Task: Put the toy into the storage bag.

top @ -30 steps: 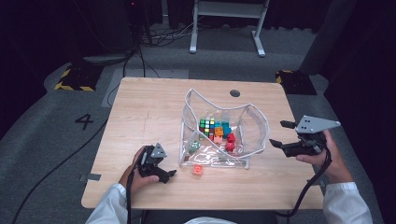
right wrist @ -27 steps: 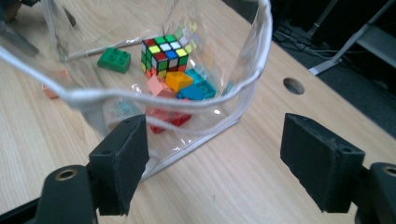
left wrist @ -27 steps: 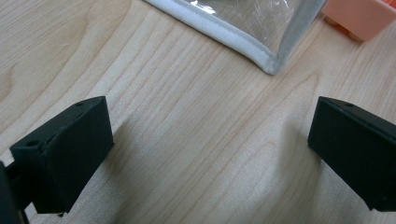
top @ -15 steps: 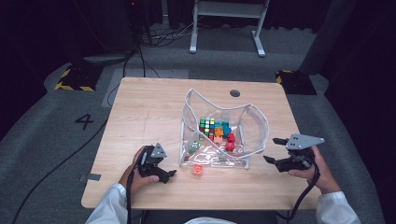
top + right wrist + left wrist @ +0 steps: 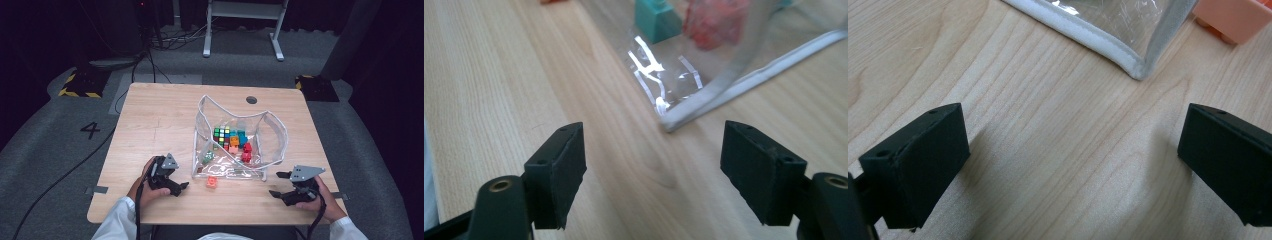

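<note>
A wooden table (image 5: 150,120) is seen from above, with a person's two forearms entering from the near edge. At the left, the left gripper (image 5: 181,186) is held low over the wood, its jaws spread wide with nothing between them. In the left gripper view, the white-piped near-left corner of a clear plastic bag (image 5: 1135,70) is seen ahead, between the lines of the two jaws and a little apart from them.

Just to the right of that gripper, an orange block (image 5: 212,182) is seen loose on the table, close outside the bag's near edge. Of the two tools, the left one is judged nearer to this block; the block lies ahead of it and off to its right.

At the middle, the bag (image 5: 272,131) is seen standing open, with a colour-tiled puzzle cube (image 5: 221,135) and a pile of coloured blocks (image 5: 239,145) inside.

At the right, the right gripper (image 5: 280,184) is held low by the bag's near-right corner, jaws likewise parted and empty. In the right gripper view, that corner (image 5: 669,122) is seen ahead, between the jaw tips but not yet touched.
</note>
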`<state>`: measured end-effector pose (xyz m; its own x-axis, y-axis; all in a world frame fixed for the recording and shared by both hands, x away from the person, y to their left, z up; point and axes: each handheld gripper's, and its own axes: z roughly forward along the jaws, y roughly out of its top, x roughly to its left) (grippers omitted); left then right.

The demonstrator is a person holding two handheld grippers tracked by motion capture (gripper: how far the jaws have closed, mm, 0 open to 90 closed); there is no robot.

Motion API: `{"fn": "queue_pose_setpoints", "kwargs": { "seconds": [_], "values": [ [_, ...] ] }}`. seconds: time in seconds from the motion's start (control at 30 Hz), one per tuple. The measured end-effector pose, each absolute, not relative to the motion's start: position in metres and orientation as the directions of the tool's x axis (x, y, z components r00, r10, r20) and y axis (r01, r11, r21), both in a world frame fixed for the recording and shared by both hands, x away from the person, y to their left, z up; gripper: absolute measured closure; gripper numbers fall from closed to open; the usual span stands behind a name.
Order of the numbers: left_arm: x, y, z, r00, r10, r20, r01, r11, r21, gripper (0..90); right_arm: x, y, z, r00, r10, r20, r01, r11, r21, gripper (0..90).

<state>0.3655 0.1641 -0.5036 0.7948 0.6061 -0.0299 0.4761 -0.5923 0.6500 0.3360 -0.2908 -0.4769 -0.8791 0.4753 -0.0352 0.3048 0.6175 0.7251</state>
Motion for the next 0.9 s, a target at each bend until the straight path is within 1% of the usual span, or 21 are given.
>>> {"fn": "queue_pose_setpoints", "kwargs": {
  "seconds": [0.1, 0.37, 0.4, 0.43, 0.5, 0.63, 0.7, 0.73, 0.8, 0.83, 0.9],
  "values": [
    [0.365, 0.164, -0.504, 0.794, 0.607, -0.03, 0.476, -0.592, 0.65, 0.1, 0.334, -0.28, -0.485, -0.892, 0.451, -0.034, 0.293, 0.634, 0.715, 27.0],
    [0.366, 0.164, -0.503, 0.795, 0.606, -0.03, 0.476, -0.593, 0.649, 0.1, 0.328, -0.252, -0.498, -0.912, 0.41, 0.0, 0.283, 0.629, 0.724, 28.3],
    [0.366, 0.164, -0.504, 0.795, 0.606, -0.03, 0.476, -0.592, 0.65, 0.1, 0.328, -0.248, -0.499, -0.911, 0.412, 0.005, 0.287, 0.626, 0.725, 27.9],
    [0.366, 0.164, -0.504, 0.795, 0.606, -0.03, 0.476, -0.592, 0.65, 0.1, 0.327, -0.244, -0.498, -0.899, 0.435, 0.041, 0.332, 0.619, 0.712, 28.0],
    [0.366, 0.164, -0.504, 0.795, 0.606, -0.03, 0.476, -0.592, 0.65, 0.1, 0.327, -0.237, -0.499, -0.907, 0.417, 0.056, 0.327, 0.616, 0.717, 28.2],
    [0.366, 0.164, -0.503, 0.795, 0.606, -0.031, 0.477, -0.593, 0.649, 0.1, 0.328, -0.222, -0.501, -0.913, 0.408, 0.006, 0.286, 0.63, 0.722, 28.0],
    [0.366, 0.164, -0.504, 0.795, 0.606, -0.03, 0.476, -0.592, 0.65, 0.1, 0.33, -0.213, -0.502, -0.92, 0.391, -0.018, 0.255, 0.633, 0.731, 26.4],
    [0.366, 0.164, -0.504, 0.795, 0.606, -0.03, 0.476, -0.592, 0.65, 0.1, 0.329, -0.209, -0.501, -0.915, 0.403, -0.008, 0.274, 0.635, 0.722, 26.2],
    [0.366, 0.164, -0.504, 0.795, 0.606, -0.03, 0.476, -0.592, 0.65, 0.1, 0.329, -0.2, -0.502, -0.919, 0.395, -0.014, 0.264, 0.639, 0.723, 26.2],
    [0.366, 0.164, -0.504, 0.795, 0.606, -0.03, 0.477, -0.593, 0.649, 0.1, 0.327, -0.194, -0.502, -0.916, 0.402, 0.009, 0.282, 0.626, 0.727, 26.2],
    [0.365, 0.164, -0.504, 0.795, 0.606, -0.032, 0.477, -0.593, 0.649, 0.1, 0.328, -0.183, -0.503, -0.924, 0.382, 0.002, 0.259, 0.623, 0.738, 26.2]
  ]
}}
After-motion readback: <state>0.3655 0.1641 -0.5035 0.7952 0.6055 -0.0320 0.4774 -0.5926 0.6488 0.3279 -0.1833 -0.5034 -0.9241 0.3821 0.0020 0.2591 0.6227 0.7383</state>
